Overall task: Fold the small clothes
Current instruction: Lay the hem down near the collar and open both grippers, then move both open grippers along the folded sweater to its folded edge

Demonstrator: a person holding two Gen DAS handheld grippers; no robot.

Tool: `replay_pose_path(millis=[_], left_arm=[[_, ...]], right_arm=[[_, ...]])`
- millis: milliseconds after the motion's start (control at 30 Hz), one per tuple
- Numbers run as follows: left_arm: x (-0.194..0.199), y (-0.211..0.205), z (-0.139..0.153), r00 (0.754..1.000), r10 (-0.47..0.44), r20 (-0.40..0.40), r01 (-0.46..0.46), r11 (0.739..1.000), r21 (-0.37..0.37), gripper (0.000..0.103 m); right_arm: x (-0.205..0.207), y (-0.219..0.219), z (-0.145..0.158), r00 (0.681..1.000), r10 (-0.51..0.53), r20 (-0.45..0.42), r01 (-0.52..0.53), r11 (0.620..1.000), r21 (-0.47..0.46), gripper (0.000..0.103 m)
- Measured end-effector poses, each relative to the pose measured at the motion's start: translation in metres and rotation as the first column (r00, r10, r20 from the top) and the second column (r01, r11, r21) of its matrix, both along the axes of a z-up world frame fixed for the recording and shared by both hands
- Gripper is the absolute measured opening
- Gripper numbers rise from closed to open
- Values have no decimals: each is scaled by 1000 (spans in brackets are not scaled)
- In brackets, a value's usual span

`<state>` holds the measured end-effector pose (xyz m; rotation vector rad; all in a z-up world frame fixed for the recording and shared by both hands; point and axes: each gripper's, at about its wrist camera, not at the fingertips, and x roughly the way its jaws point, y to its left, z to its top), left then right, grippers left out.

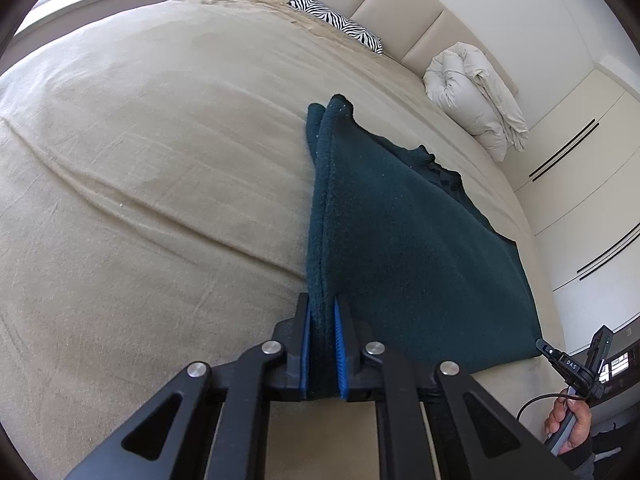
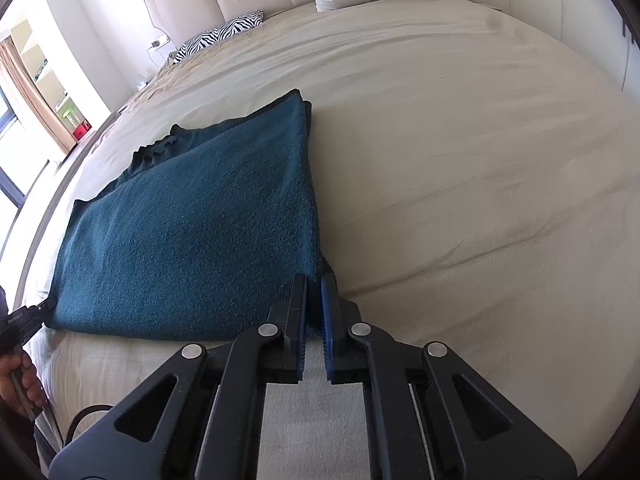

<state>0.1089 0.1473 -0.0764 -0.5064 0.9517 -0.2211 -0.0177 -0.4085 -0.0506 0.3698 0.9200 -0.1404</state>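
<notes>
Teal knit garment (image 1: 400,240) flat on beige bed (image 1: 160,160); left gripper (image 1: 322,312) and right gripper (image 2: 314,284) each clamped on near corner, ready for fold.

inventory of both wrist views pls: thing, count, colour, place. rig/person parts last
teal knit garment: 1, dark teal, folded flat on the bed near its front edge, its two front corners gripped
bed cover: 1, beige, spread over the whole bed
zebra pillow: 1, black and white, at the headboard
duvet: 1, off-white, bundled at the headboard
headboard: 1, cream, padded panels
wardrobe: 1, white with dark handle strips, beside the bed
left gripper: 1, black with blue fingers, shut on the garment's corner
right gripper: 1, black with blue fingers, shut on the other corner
hand: 1, holding the right gripper's handle
</notes>
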Motion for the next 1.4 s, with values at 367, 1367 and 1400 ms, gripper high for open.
replay_pose_path(millis=[367, 1367, 1400], left_arm=[[-6, -6, 0, 1000, 2, -13, -1, 997, 74, 10], [-6, -30, 37, 1000, 11, 15, -15, 966, 259, 21], [-3, -33, 48, 999, 5, 40, -16, 965, 262, 26]], right_arm=[[1, -5, -8, 1000, -2, -26, 3, 999, 34, 5], [155, 124, 9, 979, 175, 108, -205, 867, 454, 49], [165, 133, 6, 976, 188, 111, -218, 854, 473, 49]])
